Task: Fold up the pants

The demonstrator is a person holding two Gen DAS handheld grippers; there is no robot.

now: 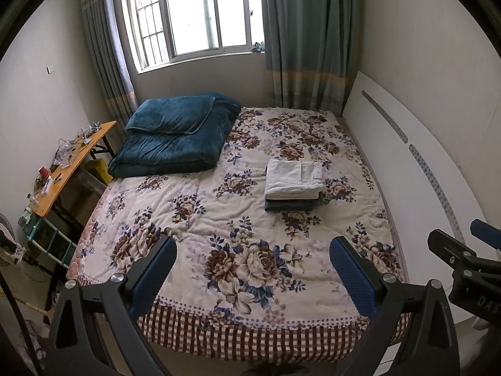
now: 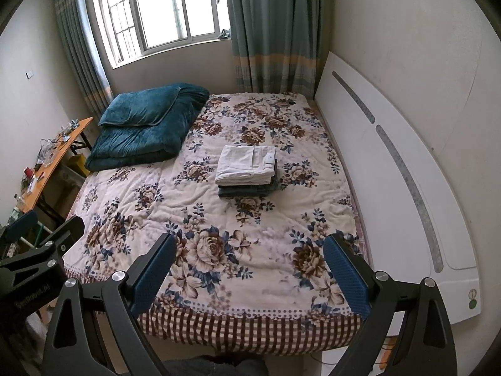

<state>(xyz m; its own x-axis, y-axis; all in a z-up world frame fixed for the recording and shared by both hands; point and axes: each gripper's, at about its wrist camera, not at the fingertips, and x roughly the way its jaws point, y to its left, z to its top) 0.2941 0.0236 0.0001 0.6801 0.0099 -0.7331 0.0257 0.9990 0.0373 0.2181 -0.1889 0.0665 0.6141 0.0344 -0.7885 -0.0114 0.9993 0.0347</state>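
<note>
Covering the whole bed (image 1: 219, 194) lies a cream floral quilt (image 2: 194, 200), with a red-checked hem hanging over the near edge. Standing along the right side, a white headboard (image 2: 375, 169) against the pale wall. Set into the far wall, a bright window (image 1: 200, 12), flanked by grey-green curtains (image 2: 275, 31) reaching down behind the mattress. Piled at the far left corner of the bed, a folded teal duvet (image 1: 175, 138) with a matching pillow on top. Beside the bed on the left, a cluttered orange-topped table (image 1: 72, 163), its small items too blurred to name.

Resting right of centre on the quilt, well apart from both claws: folded white pants (image 1: 294, 178), stacked squarely on a darker folded garment (image 2: 247, 190) showing beneath the near edge. Nothing lying between the stack and the near hem.

Hovering over the near edge of the bed, the left gripper (image 1: 253, 269), blue pads spread wide, gripping nothing. Just beside it on the right, the right gripper (image 2: 247, 266), likewise spread wide and empty. Showing at the bottom of the right wrist view, a strip of dark clothing on the person (image 2: 216, 366).
</note>
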